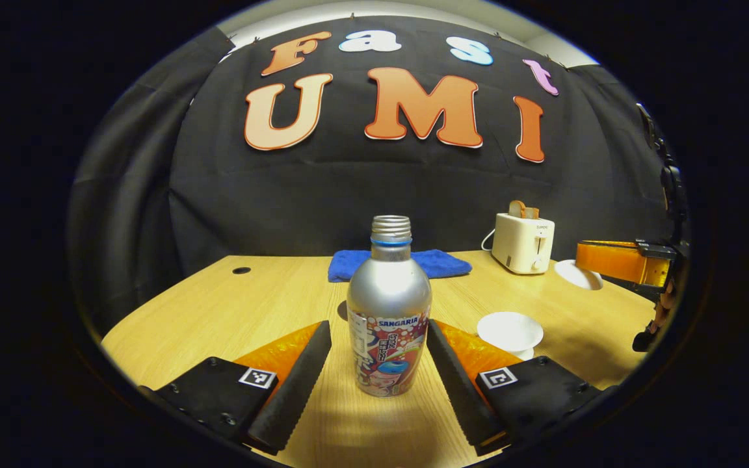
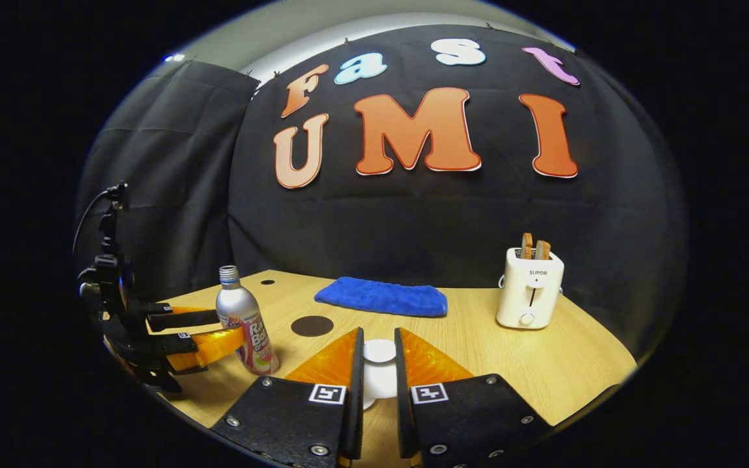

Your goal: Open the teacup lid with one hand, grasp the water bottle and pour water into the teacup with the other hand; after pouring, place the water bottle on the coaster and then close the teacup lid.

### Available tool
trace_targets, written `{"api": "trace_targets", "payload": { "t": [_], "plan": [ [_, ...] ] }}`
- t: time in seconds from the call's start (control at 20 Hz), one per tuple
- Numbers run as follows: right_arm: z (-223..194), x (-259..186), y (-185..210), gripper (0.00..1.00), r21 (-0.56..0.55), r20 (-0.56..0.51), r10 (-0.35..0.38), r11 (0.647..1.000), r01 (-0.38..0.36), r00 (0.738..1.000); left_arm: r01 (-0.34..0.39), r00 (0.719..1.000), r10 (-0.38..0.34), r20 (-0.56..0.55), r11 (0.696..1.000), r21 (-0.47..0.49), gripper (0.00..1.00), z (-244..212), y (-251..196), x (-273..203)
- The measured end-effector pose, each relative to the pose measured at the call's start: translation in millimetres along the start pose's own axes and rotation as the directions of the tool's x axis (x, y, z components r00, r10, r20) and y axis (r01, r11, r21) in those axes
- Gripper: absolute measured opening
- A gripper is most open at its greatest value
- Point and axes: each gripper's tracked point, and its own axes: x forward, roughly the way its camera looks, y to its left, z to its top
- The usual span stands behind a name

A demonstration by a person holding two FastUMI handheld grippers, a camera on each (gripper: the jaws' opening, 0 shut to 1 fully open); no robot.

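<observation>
Black cloth behind, pale wooden desk (image 1: pixel 231 312) in front, a blue towel (image 2: pixel 381 298) and a toaster (image 2: pixel 530 289) at the back. Left tongs (image 1: pixel 380 361) spread wide around the upright water bottle (image 1: pixel 389 312), a gap on each side, nothing touching it. Cap off, neck open. Over at the right tongs (image 2: pixel 378 364), the fingers sit close on either side of the white lid (image 2: pixel 379 351) — gripping or just beside, I can't tell. The teacup (image 1: pixel 511 331) stands open, right of the bottle. Dark coaster (image 2: pixel 312 325) waits just beyond. Looks like the bottle grasp: next, those left tongs need to close squarely on the body, then lift.
</observation>
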Motion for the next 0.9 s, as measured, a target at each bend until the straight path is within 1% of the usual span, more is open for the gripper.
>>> {"api": "trace_targets", "payload": {
  "t": [0.05,0.1,0.15,0.2,0.25,0.3,0.35,0.4,0.45,0.5,0.55,0.6,0.65,0.7,0.75,0.8,0.85,0.9],
  "plan": [
    [-0.3,-1.7,-4.9,0.22,0.007,0.001,-0.008,1.0,0.008,1.0,0.001,1.0,-0.001,-0.007,1.0,0.002,0.94,-2.1,-1.1,3.5],
    [0.0,-3.1,-10.4,0.22,0.016,0.003,-0.018,1.0,0.018,1.0,0.003,1.0,-0.003,-0.012,1.0,0.005,0.98,-4.5,-3.2,7.9],
    [0.6,-5.4,-15.3,0.22,0.025,0.004,-0.024,0.999,0.024,1.0,0.004,1.0,-0.004,-0.021,1.0,0.01,0.94,-6.5,-4.7,11.8],
    [1.5,-7.4,-19.8,0.22,0.034,0.006,-0.03,0.999,0.03,1.0,0.004,0.999,-0.003,-0.035,1.0,0.023,0.98,-11.1,-5.9,16.0],
    [1.0,-8.8,-23.6,0.18,0.042,0.005,-0.034,0.999,0.034,0.999,-0.008,0.999,0.01,-0.05,0.999,0.04,0.94,-14.7,-4.4,18.3],
    [1.5,-10.3,-27.8,0.22,0.046,0.003,-0.04,0.998,0.039,0.999,-0.01,0.998,0.012,-0.054,0.999,0.05,0.95,-16.4,-5.0,22.9],
    [2.0,-12.3,-31.3,0.22,0.045,0.002,-0.045,0.998,0.045,0.999,-0.01,0.998,0.013,-0.062,0.999,0.053,0.98,-18.2,-6.4,25.7],
    [3.2,-14.2,-34.8,0.22,0.042,0.004,-0.051,0.998,0.051,0.999,-0.021,0.998,0.024,-0.063,0.998,0.052,0.97,-18.8,-3.3,25.9],
    [4.8,-17.9,-37.9,0.22,0.038,0.008,-0.055,0.998,0.055,0.998,-0.02,0.998,0.023,-0.055,0.999,0.047,0.92,-18.1,-2.3,27.8],
    [6.5,-20.6,-40.4,0.22,0.036,0.013,-0.06,0.998,0.059,0.998,-0.031,0.998,0.034,-0.057,0.998,0.062,0.84,-17.5,-1.7,27.8],
    [6.8,-23.1,-44.4,0.22,0.036,0.015,-0.067,0.997,0.066,0.998,-0.047,0.997,0.053,-0.062,0.995,0.09,0.87,-17.5,2.3,27.0],
    [7.0,-25.0,-48.1,0.22,0.038,0.017,-0.072,0.997,0.072,0.997,-0.064,0.996,0.072,-0.059,0.99,0.125,0.82,-15.9,7.0,26.0],
    [7.2,-25.9,-51.9,0.22,0.041,0.019,-0.079,0.996,0.079,0.997,-0.079,0.995,0.089,-0.053,0.984,0.162,0.86,-10.7,10.7,27.3],
    [7.3,-26.7,-54.7,0.22,0.043,0.018,-0.084,0.996,0.083,0.996,-0.092,0.993,0.105,-0.052,0.975,0.204,0.82,-6.5,12.9,29.2],
    [7.6,-27.5,-57.5,0.22,0.046,0.021,-0.091,0.995,0.09,0.996,-0.107,0.991,0.122,-0.049,0.963,0.247,0.85,-2.1,17.0,28.9],
    [8.7,-28.8,-58.6,0.22,0.048,0.022,-0.093,0.995,0.092,0.995,-0.119,0.99,0.137,-0.042,0.949,0.29,0.86,1.3,21.4,26.7],
    [10.1,-29.9,-60.3,0.22,0.049,0.025,-0.097,0.994,0.095,0.995,-0.133,0.988,0.153,-0.034,0.933,0.333,0.86,5.1,23.2,25.6],
    [11.3,-31.8,-61.4,0.22,0.048,0.028,-0.098,0.994,0.097,0.995,-0.144,0.986,0.166,-0.025,0.914,0.379,0.82,10.0,25.7,25.9]
  ]
}}
